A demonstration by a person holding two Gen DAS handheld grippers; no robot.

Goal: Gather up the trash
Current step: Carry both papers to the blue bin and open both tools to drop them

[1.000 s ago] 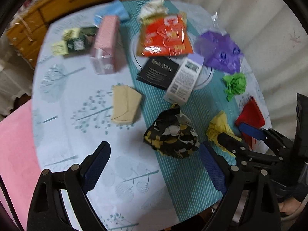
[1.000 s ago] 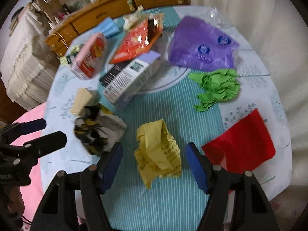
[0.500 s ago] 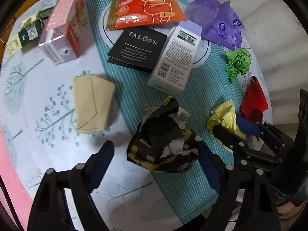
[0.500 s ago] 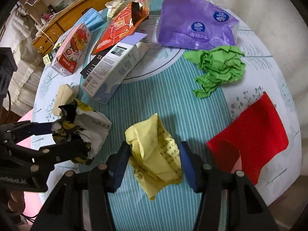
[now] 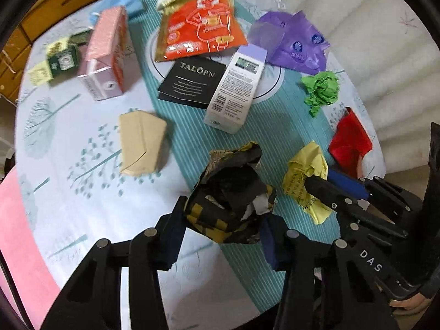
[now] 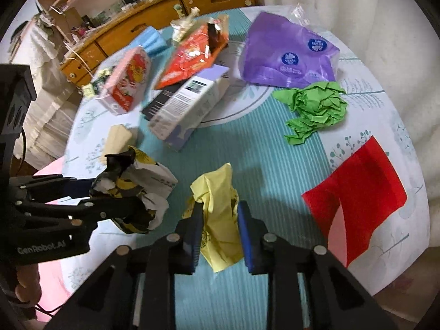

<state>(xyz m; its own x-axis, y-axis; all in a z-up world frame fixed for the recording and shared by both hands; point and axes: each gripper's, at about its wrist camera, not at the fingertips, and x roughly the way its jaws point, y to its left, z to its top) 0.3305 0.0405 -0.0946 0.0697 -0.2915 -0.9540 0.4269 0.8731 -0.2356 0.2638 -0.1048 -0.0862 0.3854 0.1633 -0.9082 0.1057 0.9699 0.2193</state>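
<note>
Now | left tongs (image 5: pixel 222 220) closing on black-yellow wad (image 5: pixel 231 195) | right tongs (image 6: pixel 218 228) closing on yellow paper (image 6: pixel 217 214) (earlier spread)

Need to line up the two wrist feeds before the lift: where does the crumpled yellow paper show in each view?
Left wrist: crumpled yellow paper at right of centre, pinched in the closing right gripper.
Right wrist: crumpled yellow paper at lower centre, between that gripper's blue pads.
Shared landmark: the crumpled green paper, farther up the table in both views.
</note>
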